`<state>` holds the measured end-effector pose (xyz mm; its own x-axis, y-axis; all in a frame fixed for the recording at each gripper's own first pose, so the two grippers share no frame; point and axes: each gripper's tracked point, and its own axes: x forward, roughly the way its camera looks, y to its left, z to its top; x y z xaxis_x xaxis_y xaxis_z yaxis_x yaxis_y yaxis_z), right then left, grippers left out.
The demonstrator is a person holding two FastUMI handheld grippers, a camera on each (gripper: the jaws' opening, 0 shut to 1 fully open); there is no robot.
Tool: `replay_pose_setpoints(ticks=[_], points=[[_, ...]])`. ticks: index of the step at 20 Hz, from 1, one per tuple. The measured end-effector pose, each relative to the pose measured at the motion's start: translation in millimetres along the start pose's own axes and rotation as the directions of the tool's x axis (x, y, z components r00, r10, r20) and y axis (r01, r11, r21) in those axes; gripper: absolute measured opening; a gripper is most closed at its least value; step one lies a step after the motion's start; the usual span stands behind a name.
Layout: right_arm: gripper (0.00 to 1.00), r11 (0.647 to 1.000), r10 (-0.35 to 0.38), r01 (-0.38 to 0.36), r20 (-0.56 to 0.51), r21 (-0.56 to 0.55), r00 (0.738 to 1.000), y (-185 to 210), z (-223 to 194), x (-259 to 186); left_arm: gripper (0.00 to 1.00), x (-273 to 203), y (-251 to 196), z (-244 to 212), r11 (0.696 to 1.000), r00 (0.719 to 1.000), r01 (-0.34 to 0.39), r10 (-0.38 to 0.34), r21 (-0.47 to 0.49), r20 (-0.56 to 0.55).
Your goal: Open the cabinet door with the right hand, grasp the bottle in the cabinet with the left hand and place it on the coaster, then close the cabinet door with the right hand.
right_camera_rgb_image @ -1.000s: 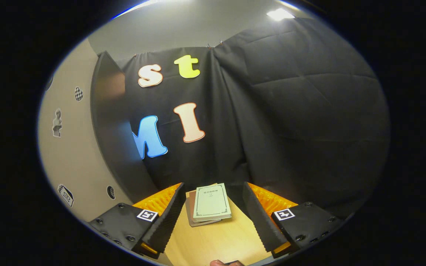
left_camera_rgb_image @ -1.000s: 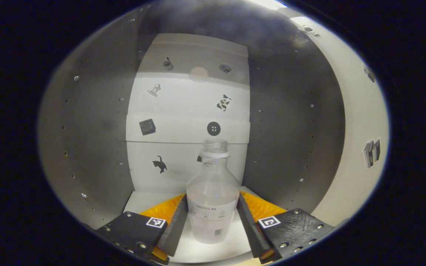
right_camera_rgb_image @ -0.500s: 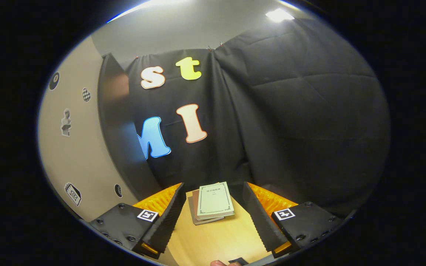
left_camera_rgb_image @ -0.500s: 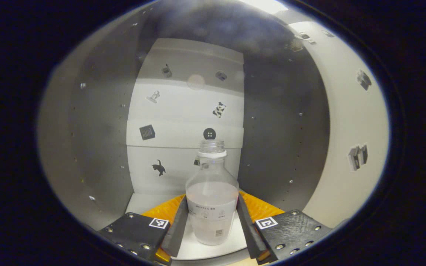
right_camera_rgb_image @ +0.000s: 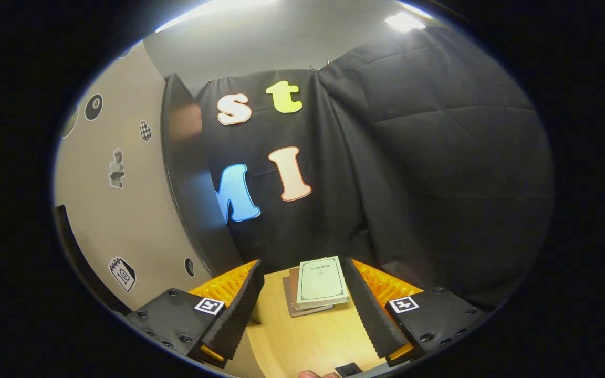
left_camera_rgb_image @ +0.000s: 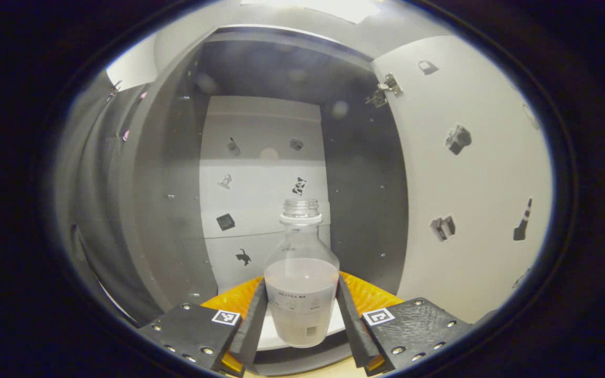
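My left gripper (left_camera_rgb_image: 301,315): fingers clamped on the bottle (left_camera_rgb_image: 301,294), upright before the open cabinet (left_camera_rgb_image: 260,173).
My right gripper (right_camera_rgb_image: 302,310): fingers wide, over the table (right_camera_rgb_image: 308,336).

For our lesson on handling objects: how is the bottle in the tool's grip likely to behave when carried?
The bottle looks like clear, smooth plastic, so it may slip or flex. It has no cap and seems partly filled, so tilting could spill. The narrow neck above a wide body probably keeps it steady.

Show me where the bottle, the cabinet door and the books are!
bottle (left_camera_rgb_image: 301,294): left gripper view, on its cloudy lower body, between the tongs.
cabinet door (left_camera_rgb_image: 470,178): left gripper view, on its pale inner face.
books (right_camera_rgb_image: 322,281): right gripper view, on the top cover.
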<state>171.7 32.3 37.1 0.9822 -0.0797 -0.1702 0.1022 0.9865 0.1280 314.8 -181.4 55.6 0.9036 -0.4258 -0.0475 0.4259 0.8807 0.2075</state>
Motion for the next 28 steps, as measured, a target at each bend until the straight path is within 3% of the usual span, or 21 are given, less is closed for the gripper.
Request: replay_pose_setpoints(ticks=[12,18,25,28], points=[[0.98,0.999,-0.022,0.019,0.068,0.050,0.997,15,15,-5,0.71,-138,41,-90,0.992,0.994,-0.097,0.093,-0.086,-0.056],[0.98,0.997,0.002,-0.009,0.085,0.076,0.996,27,12,-7,0.69,-195,64,-116,0.985,0.990,-0.137,0.138,-0.106,0.002],[0.98,0.996,-0.026,0.021,0.054,0.087,0.998,21,-2,-15,0.68,-240,71,-196,0.973,0.976,-0.215,0.211,-0.089,-0.050],[0.98,0.995,-0.071,0.069,0.031,0.072,0.997,7,-6,-18,0.69,-251,64,-226,0.967,0.971,-0.235,0.229,-0.095,-0.066]])
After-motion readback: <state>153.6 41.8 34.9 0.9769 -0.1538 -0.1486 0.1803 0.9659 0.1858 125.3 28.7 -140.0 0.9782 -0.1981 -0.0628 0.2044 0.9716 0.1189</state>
